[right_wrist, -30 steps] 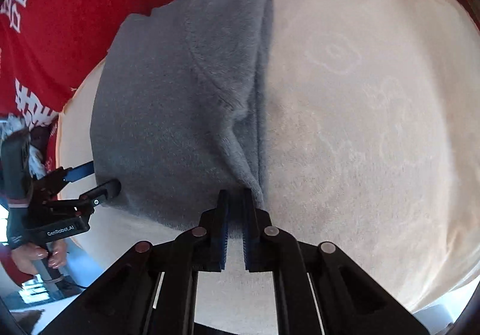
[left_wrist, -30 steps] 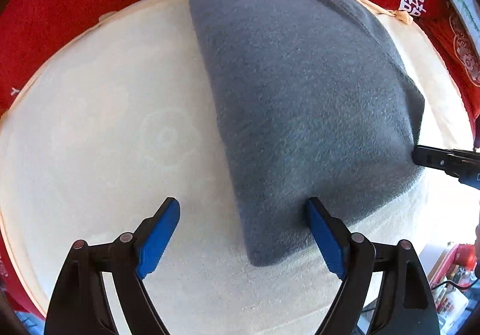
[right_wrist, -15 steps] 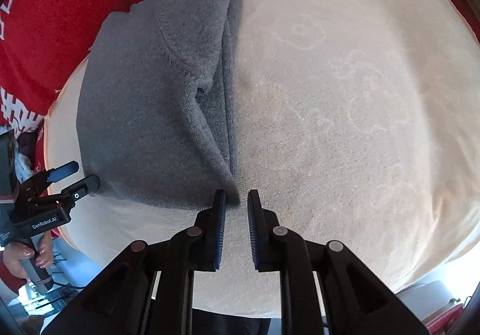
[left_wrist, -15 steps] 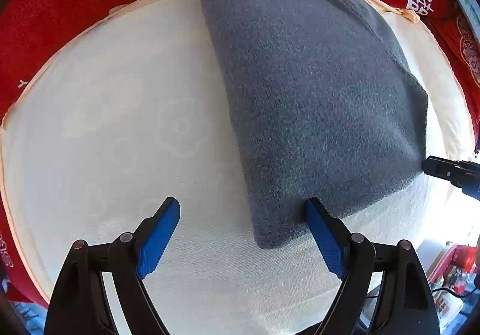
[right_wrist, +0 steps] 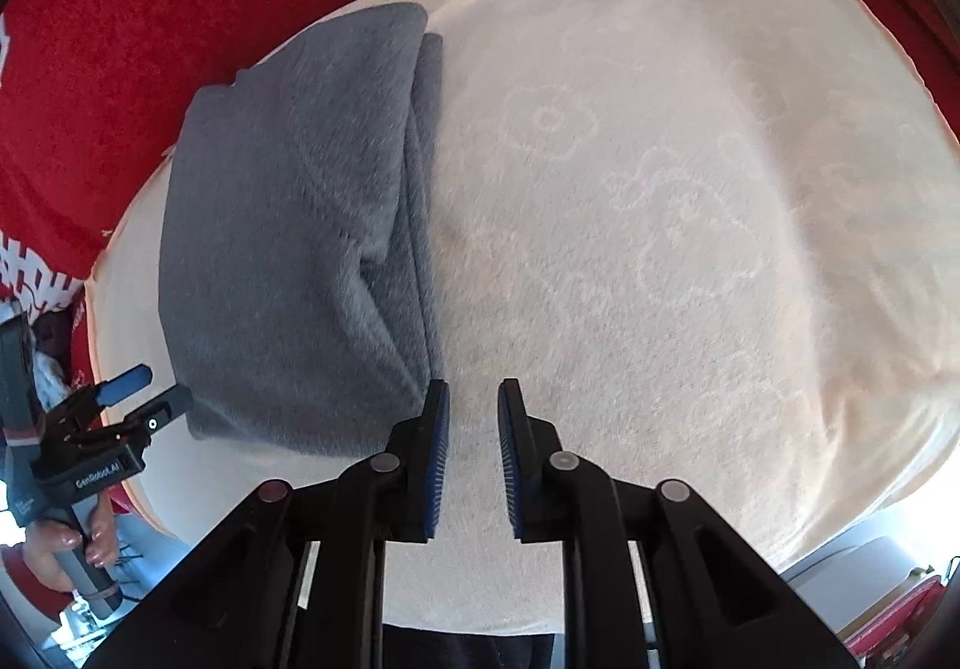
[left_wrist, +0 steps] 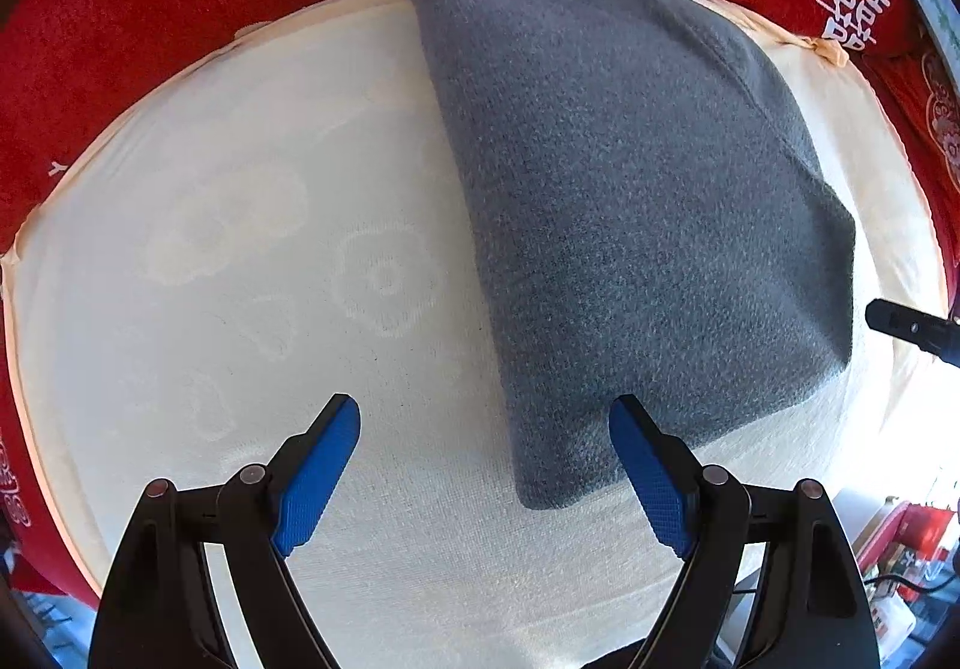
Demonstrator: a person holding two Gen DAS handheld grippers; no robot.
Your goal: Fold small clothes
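**Folded grey garment let go, both grippers clear of it**

The grey garment [left_wrist: 630,225] lies folded on the cream towel [left_wrist: 240,279], toward one side, its far corner reaching the towel's rim by the red cloth [left_wrist: 180,9]. In the right wrist view its stacked edges run in a straight line down the middle, and everything beyond that line is bare towel, wide and flat.

The left gripper [left_wrist: 483,474] hangs above the garment's near corner, jaws spread wide, pinching nothing. The right gripper [right_wrist: 474,447] has its jaws opening, with only towel between the blue pads [right_wrist: 437,453]; the fabric sits just beside the left pad.

A second ago those right pads were pressed nearly together at the garment's corner; now they stand apart and the corner lies free.

The red cloth carries white characters. A person's hand [right_wrist: 66,549] grips the left tool's handle at the towel's edge; cluttered room shows past it.
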